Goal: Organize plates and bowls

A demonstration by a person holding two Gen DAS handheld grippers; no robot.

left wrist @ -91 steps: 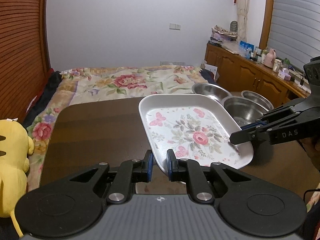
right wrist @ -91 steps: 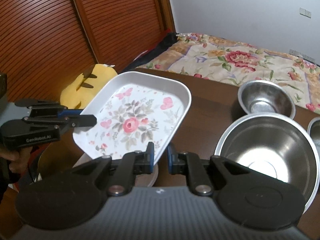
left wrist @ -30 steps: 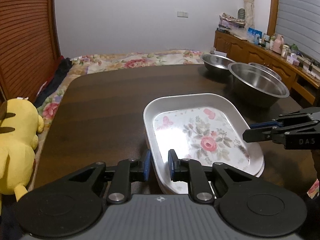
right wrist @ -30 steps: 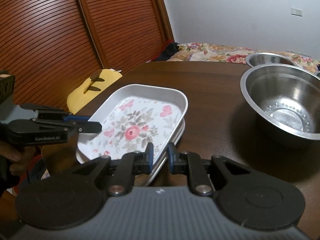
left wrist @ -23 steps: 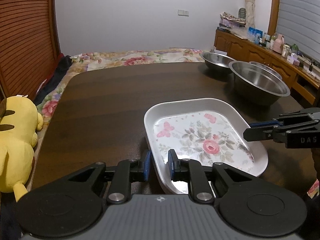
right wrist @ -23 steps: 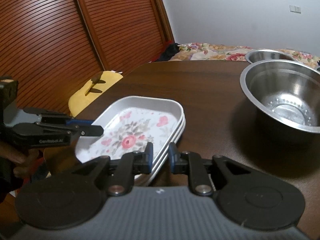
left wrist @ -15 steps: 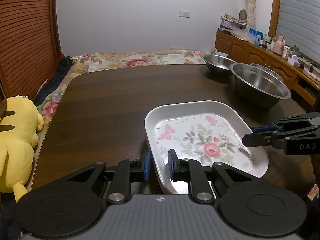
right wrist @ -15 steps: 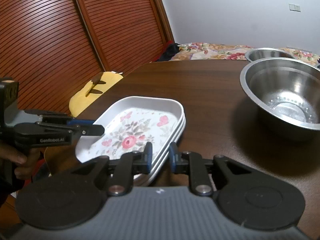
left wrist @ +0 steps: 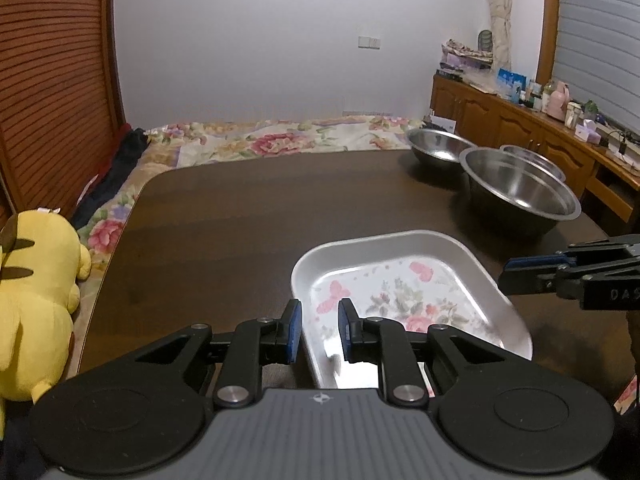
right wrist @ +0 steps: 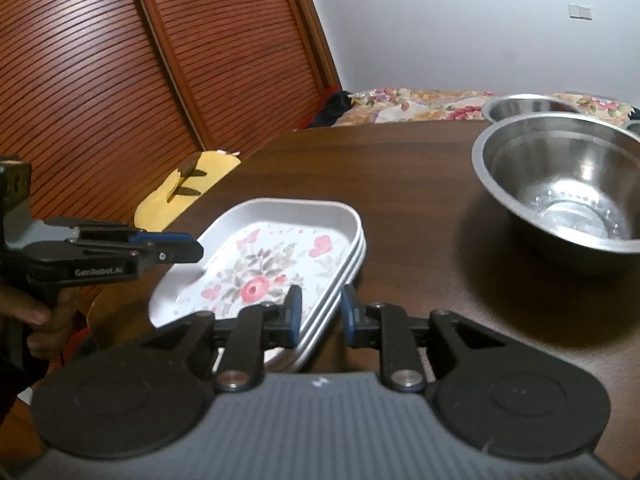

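Note:
A white floral plate (left wrist: 404, 296) lies on top of a stack of like plates (right wrist: 340, 272) on the dark wooden table (left wrist: 240, 220). My left gripper (left wrist: 319, 332) is open, its jaws either side of the plate's near left rim, not pinching it. My right gripper (right wrist: 318, 312) is open too, its jaws astride the stack's edge. Each gripper shows in the other's view, the right one (left wrist: 520, 276) and the left one (right wrist: 188, 248). Three steel bowls stand at the far right: a large one (left wrist: 520, 192), a smaller one (left wrist: 438, 150) and one behind (left wrist: 532, 158).
A yellow plush toy (left wrist: 32, 292) lies off the table's left edge. A bed with a floral cover (left wrist: 280, 136) is beyond the table. A wooden cabinet (left wrist: 520, 128) with small items runs along the right wall. Slatted wooden doors (right wrist: 120, 60) stand on the left.
The floral plate has come down from a raised tilt onto the stack. Both grippers' jaws have opened and let go of its rim, and the right gripper has drawn back slightly.

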